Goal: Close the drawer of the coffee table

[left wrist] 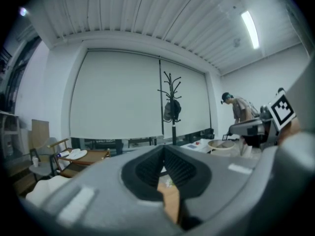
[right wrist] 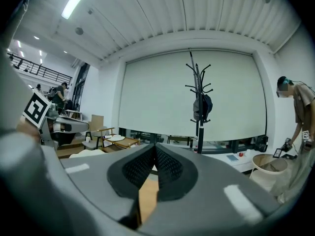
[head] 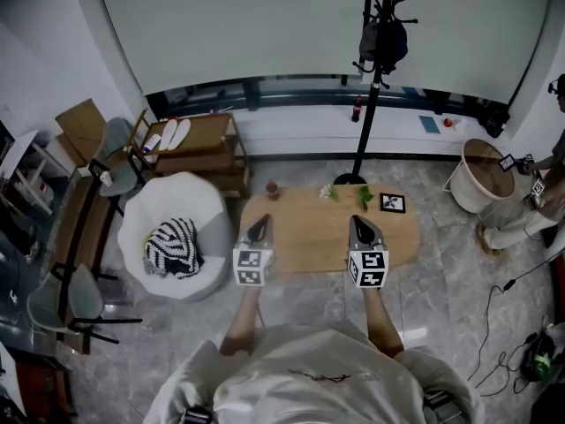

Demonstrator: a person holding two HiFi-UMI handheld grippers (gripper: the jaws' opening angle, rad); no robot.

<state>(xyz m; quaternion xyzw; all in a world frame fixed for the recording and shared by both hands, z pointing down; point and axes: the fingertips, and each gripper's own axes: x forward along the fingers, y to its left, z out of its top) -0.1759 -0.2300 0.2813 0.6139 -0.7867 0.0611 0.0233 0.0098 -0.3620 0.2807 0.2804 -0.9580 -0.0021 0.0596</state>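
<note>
– Coffee table (head: 327,237) first: where do we have it?
– Straight ahead of us, oval wooden top, between the white beanbag (head: 154,215) and the round white basket (head: 465,188). Its drawer we cannot make out from above.
– Our grippers?
– Left gripper (head: 259,223) and right gripper (head: 360,223) show side by side against the near half of the top. In both gripper views the ribbed pads (left wrist: 183,170) meet at the tips with nothing between them: both pairs of jaws closed, empty.
– Containers?
– We count two. The basket shows a brownish inside; its contents we cannot tell. The beanbag cradles one black-and-white striped cloth (head: 172,246).
– On the top?
– One small dark bottle (head: 272,189), two green sprigs (head: 365,196), one square marker card (head: 393,203).
– Anything to read?
– What print we see is square black-and-white patterns: that card, plus one marker cube (head: 253,266) on each gripper. Two white slippers (head: 168,134) lie on the wooden shelf (head: 212,140) behind the beanbag. One coat stand (head: 375,104) rises beyond the table with one dark bag (head: 383,42) hung on it
</note>
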